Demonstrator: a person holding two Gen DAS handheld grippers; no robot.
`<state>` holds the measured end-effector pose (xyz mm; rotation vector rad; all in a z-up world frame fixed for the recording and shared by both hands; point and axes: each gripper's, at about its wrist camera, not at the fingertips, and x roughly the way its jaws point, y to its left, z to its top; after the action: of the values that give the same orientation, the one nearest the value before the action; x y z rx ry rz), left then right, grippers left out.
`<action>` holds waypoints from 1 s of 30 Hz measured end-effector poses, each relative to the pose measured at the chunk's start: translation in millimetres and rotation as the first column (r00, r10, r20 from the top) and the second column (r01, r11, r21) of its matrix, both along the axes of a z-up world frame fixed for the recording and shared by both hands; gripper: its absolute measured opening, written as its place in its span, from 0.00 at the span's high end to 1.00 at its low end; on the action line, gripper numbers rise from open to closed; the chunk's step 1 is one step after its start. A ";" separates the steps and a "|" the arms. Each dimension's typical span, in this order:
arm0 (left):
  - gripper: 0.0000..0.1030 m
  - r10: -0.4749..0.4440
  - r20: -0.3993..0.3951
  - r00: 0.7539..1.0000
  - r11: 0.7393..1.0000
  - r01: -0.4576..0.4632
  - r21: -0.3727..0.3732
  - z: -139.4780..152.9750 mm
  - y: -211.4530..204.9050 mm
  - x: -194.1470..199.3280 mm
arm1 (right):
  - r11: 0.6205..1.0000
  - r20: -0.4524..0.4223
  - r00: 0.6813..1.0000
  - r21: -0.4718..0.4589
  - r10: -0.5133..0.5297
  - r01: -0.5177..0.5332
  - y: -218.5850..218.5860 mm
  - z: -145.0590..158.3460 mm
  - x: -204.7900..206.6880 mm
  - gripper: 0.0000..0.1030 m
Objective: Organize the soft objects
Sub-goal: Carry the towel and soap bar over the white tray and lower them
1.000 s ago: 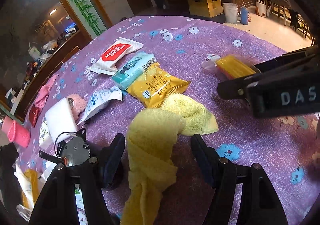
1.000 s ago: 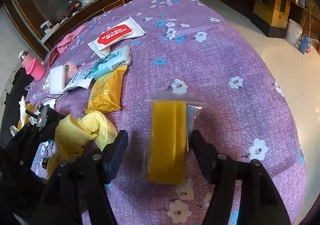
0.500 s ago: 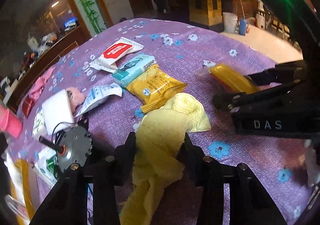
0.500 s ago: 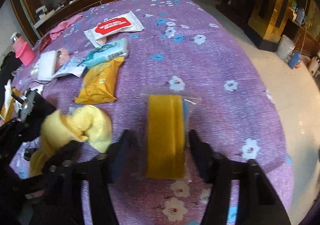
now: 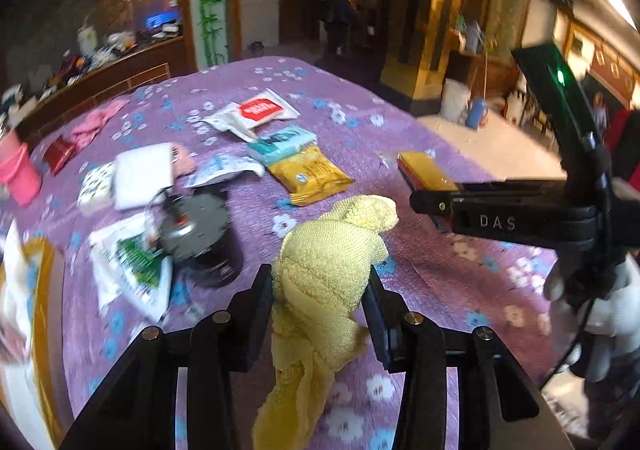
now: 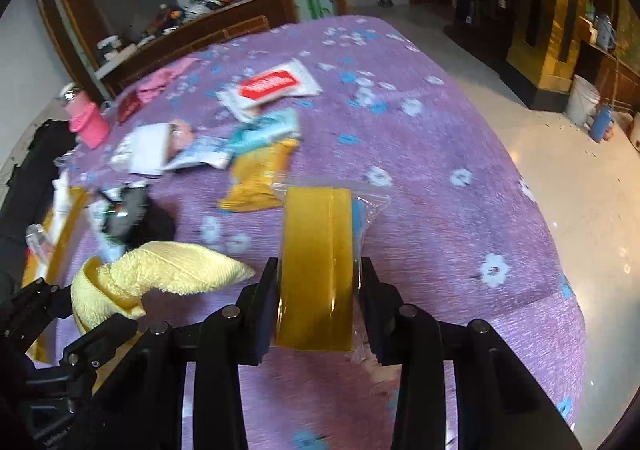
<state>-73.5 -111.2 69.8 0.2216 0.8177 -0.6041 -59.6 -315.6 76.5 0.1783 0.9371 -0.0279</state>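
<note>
While both claws are loaded, the stock on the purple flowered worktop reads as follows.

Left claw: clamped on a pale yellow towel, bunched between the pads; its tail hangs below the fingers and its top folds over toward the far side. It appears lifted clear of the cloth.

Right claw: jaws have just been closing and now press both sides of a yellow sponge in a clear bag, held on edge, near end at the pads, far end pointing away over the worktop.

Lying loose, centre to far left:
- yellow snack packet, just beyond the towel;
- teal packet, touching the snack packet's far edge;
- white packet with a red label, farther still;
- white block with a pink soft item beside it;
- pink cloth at the far left edge;
- small grey motor with wires, left of the towel;
- white and green packet, near left.
</note>
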 end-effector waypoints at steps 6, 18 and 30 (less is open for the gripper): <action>0.56 0.096 -0.005 0.995 0.987 -0.095 -0.127 24.1 53.8 -12.8 | 0.993 0.032 0.993 0.038 0.113 -0.115 47.0 22.0 -5.5 0.65; 0.56 0.399 -0.016 0.917 0.890 -0.391 -0.234 32.5 194.8 -14.4 | 0.907 0.058 0.916 0.129 0.397 -0.401 182.3 50.3 6.5 0.65; 0.56 0.667 -0.077 0.741 0.714 -0.665 -0.218 0.9 324.6 -11.3 | 0.793 -0.021 0.794 0.079 0.607 -0.604 328.2 30.6 21.2 0.65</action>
<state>-84.8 213.5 70.7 -0.2932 0.7459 -0.0001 -38.4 12.5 107.0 -0.0699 1.0067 0.6045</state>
